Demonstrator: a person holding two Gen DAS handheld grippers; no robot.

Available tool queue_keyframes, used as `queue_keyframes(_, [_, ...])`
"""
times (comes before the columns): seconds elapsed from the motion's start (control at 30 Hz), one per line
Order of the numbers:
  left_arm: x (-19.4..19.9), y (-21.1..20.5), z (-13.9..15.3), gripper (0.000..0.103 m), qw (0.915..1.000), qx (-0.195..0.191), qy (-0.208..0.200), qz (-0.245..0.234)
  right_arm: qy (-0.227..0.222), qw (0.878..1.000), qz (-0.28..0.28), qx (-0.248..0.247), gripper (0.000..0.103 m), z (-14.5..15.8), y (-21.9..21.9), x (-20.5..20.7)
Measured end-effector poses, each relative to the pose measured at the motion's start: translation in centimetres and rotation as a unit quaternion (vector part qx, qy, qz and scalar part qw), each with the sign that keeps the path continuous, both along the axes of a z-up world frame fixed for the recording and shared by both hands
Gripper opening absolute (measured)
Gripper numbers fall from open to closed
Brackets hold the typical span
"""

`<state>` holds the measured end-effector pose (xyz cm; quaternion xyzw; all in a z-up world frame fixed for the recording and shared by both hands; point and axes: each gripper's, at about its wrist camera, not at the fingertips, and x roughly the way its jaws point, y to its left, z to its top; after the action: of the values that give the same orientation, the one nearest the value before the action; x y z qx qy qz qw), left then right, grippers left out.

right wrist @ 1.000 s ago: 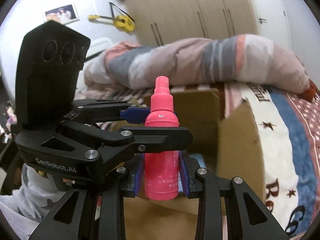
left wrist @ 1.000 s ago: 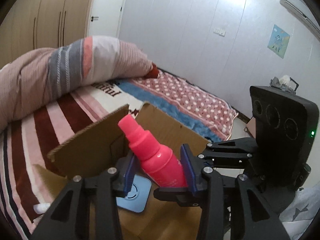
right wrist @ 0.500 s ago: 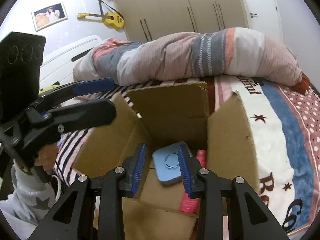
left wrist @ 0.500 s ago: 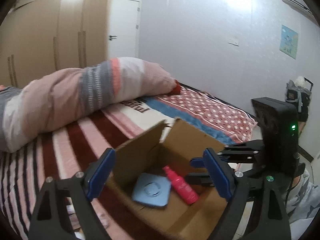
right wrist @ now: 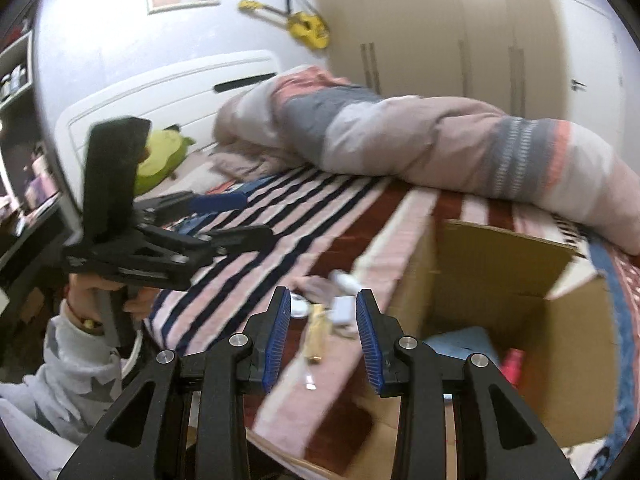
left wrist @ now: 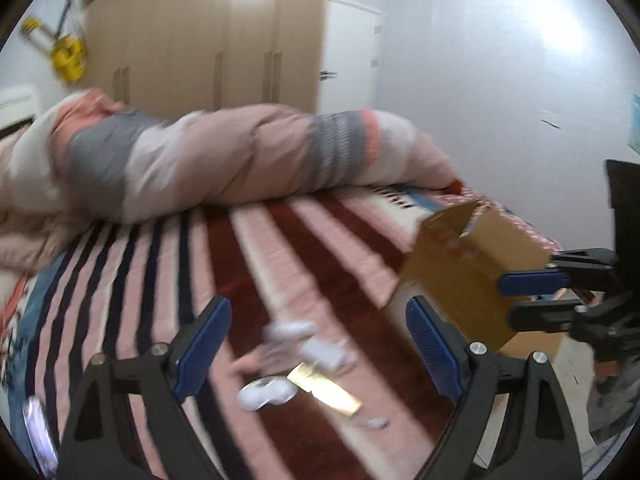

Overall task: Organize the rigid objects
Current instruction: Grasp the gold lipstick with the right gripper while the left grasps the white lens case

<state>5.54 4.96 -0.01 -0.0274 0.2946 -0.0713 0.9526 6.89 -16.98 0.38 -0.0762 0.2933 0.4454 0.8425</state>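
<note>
A cardboard box stands open on the striped bed. Inside it lie a pink spray bottle and a blue square pad. In the left wrist view the box is at the right. Left of the box, small blurred items lie on the bedspread: white pieces and a flat gold strip; the gold strip and a white block show in the right wrist view. My left gripper stands wide open above them, holding nothing. My right gripper has a narrow gap, with nothing between its pads.
A rolled striped duvet lies across the far side of the bed. A green plush sits by the headboard. A hand in a star-print sleeve holds the left gripper. Wardrobes line the back wall.
The pink bottle left both grippers and now lies in the box. The left jaws opened wide. Both grippers swung left, away from the box, over the small items on the bedspread.
</note>
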Motion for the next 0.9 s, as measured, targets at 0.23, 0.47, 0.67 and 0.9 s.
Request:
queue_keyframes(0.23, [-0.5,3.5,-7.1,0.087,0.9971,-0.033,0.054,0.041,0.042,0.998,0.033,-0.029,0.030,-3.9,6.2,-0.3])
queue_keyframes(0.47, [1.7,4.0,-13.8,0.087,0.9913,-0.045,0.111,0.054,0.062,0.993,-0.001,-0.098,0.030,-10.3,9.1,0.6])
queue_keyframes(0.67, [3.7,2.8,-15.9,0.084,0.9897,-0.051,0.126,0.046,0.071,0.985,-0.042,-0.154,0.030,-14.2,9.3,2.7])
queue_keyframes(0.9, [4.5,2.0,-16.4,0.058,0.9905,-0.004,0.123,0.061,0.074,0.983,-0.068,-0.156,0.030,-15.7,9.3,3.9])
